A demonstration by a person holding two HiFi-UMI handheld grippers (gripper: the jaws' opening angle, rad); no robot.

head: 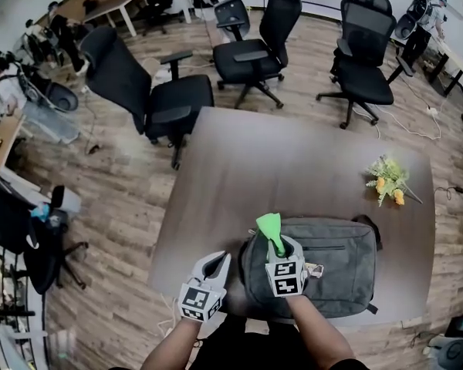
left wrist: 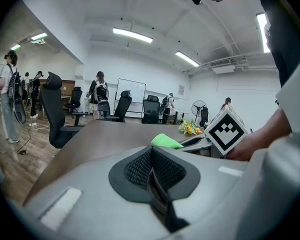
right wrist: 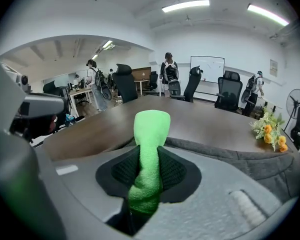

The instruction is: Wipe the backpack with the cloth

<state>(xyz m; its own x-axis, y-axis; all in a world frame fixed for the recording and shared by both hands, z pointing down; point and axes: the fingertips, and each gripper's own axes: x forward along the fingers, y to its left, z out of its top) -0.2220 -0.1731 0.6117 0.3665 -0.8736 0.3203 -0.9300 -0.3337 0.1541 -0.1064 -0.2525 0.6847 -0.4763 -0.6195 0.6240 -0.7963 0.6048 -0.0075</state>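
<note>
A grey backpack [head: 332,264] lies flat near the front edge of the brown table [head: 278,160]. My right gripper [head: 282,247] hovers over the backpack's left end, shut on a bright green cloth [head: 270,228] that sticks out past its jaws. In the right gripper view the cloth [right wrist: 149,159] is pinched between the black pads, with the backpack [right wrist: 240,156] just beyond. My left gripper [head: 214,267] sits left of the backpack at the table's front corner, jaws together and holding nothing. The cloth [left wrist: 165,141] shows to its right in the left gripper view.
A small bunch of yellow and green flowers [head: 388,180] lies on the table's right side. Several black office chairs [head: 255,48] stand beyond the far edge. People stand further back in the room.
</note>
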